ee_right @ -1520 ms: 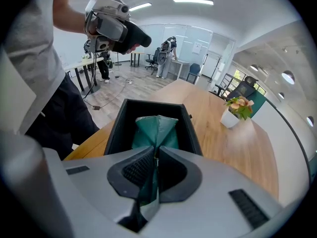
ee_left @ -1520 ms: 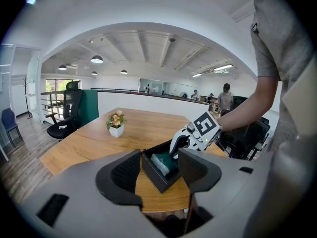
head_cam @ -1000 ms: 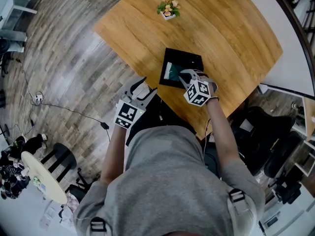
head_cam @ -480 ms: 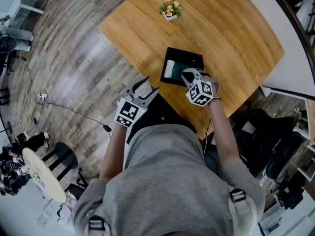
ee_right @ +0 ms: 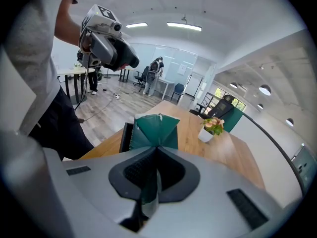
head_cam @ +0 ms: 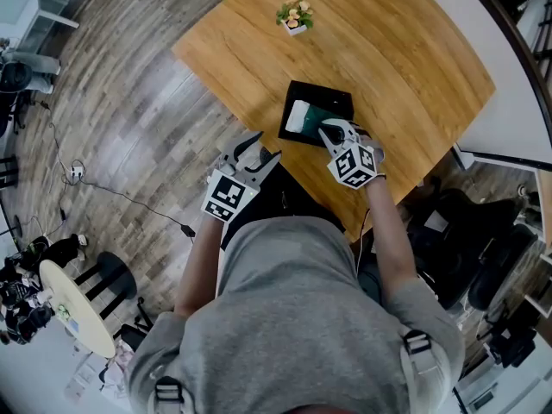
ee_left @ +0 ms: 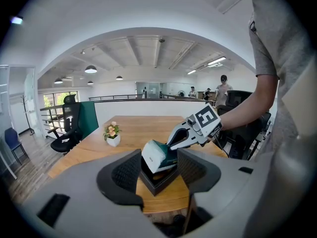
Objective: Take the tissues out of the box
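A black box (head_cam: 338, 100) sits on the wooden table (head_cam: 405, 50) near its front edge. A green tissue pack (head_cam: 302, 116) with a white end tilts up out of the box. My right gripper (head_cam: 326, 131) is shut on the pack's green wrapper; in the right gripper view the wrapper (ee_right: 156, 129) is pinched between the closed jaws of that gripper (ee_right: 154, 168). My left gripper (head_cam: 257, 155) hangs open just off the table edge, nothing between its fingers. In the left gripper view the pack (ee_left: 157, 155) rises above the box (ee_left: 157, 182).
A small white pot of flowers (head_cam: 295, 15) stands at the table's far side. Dark office chairs (head_cam: 470, 231) stand to the right of the table. Wood floor with a cable (head_cam: 121, 192) lies to the left.
The right gripper has risen with the tissue pack, whose white end now tilts higher out of the box. The left gripper has drifted slightly up toward the table edge.
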